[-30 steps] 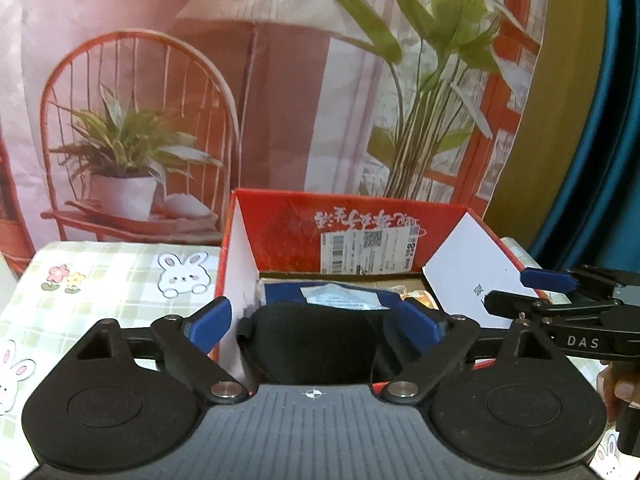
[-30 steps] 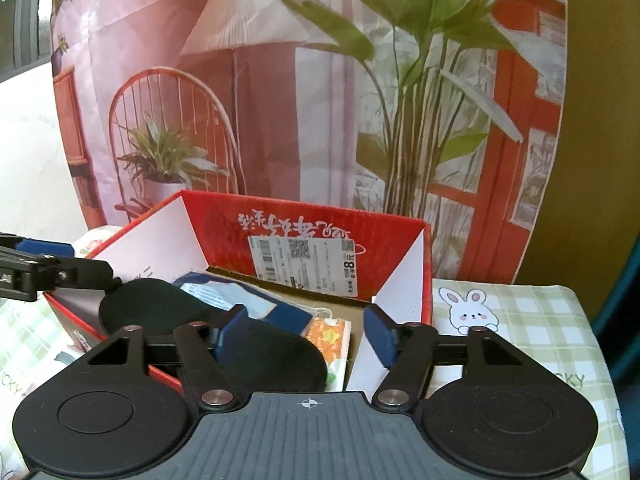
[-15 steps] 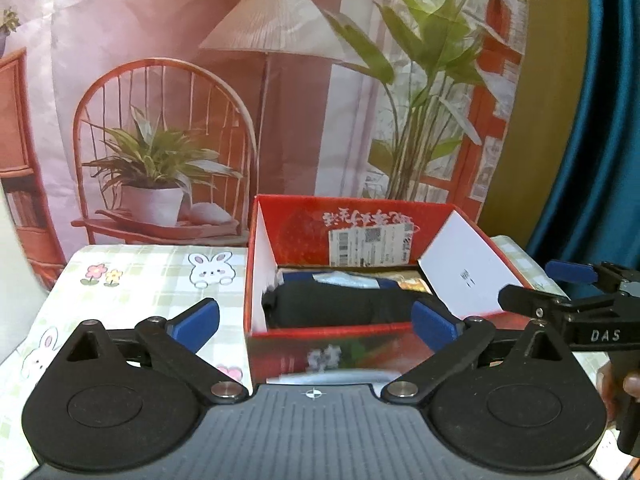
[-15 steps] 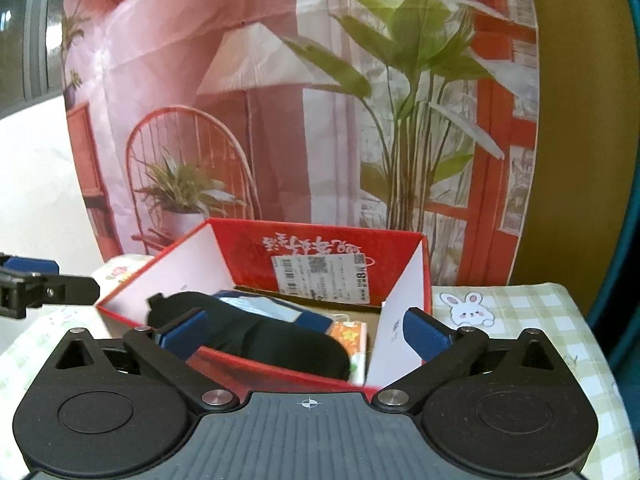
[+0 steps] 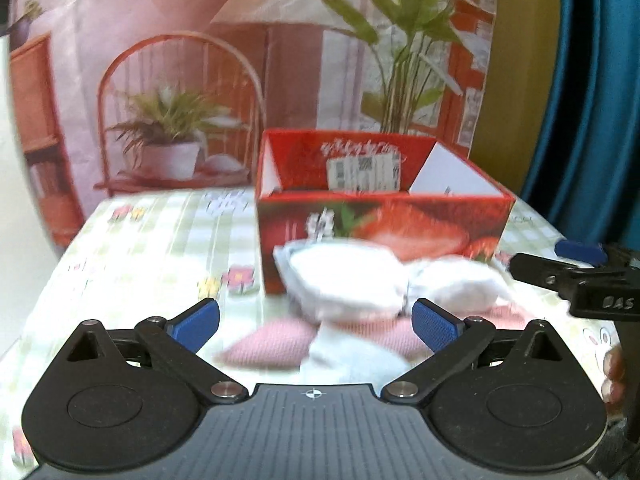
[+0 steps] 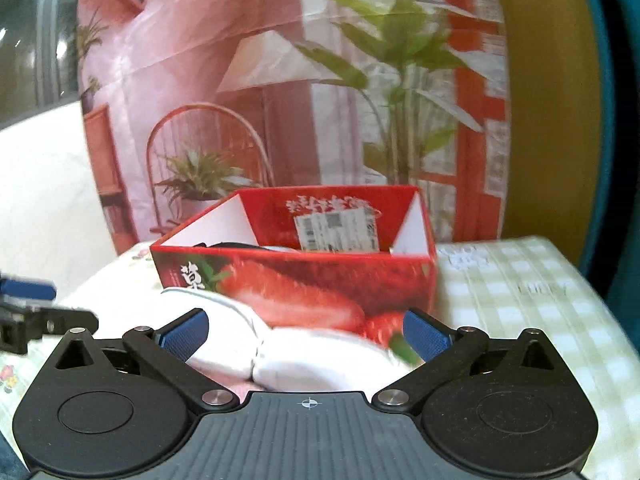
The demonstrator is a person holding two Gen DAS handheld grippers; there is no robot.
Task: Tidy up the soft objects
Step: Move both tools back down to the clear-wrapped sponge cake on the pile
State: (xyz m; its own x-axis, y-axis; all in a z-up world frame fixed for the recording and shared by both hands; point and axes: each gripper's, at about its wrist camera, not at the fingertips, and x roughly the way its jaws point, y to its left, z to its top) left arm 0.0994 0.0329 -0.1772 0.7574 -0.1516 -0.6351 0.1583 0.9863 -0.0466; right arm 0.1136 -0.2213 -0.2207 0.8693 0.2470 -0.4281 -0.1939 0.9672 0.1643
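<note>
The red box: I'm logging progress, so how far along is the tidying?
Done: a black soft item lies inside the red box. In hand: nothing; the left gripper and right gripper are open and empty. Left: white soft items and a pink item on the table.

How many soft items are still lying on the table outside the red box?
3 at least: two white bundles side by side before the red box, and a pink cloth under them. Blur may hide more.

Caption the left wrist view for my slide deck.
Open left claw facing white soft packs and pink cloth before a red strawberry box.
</note>
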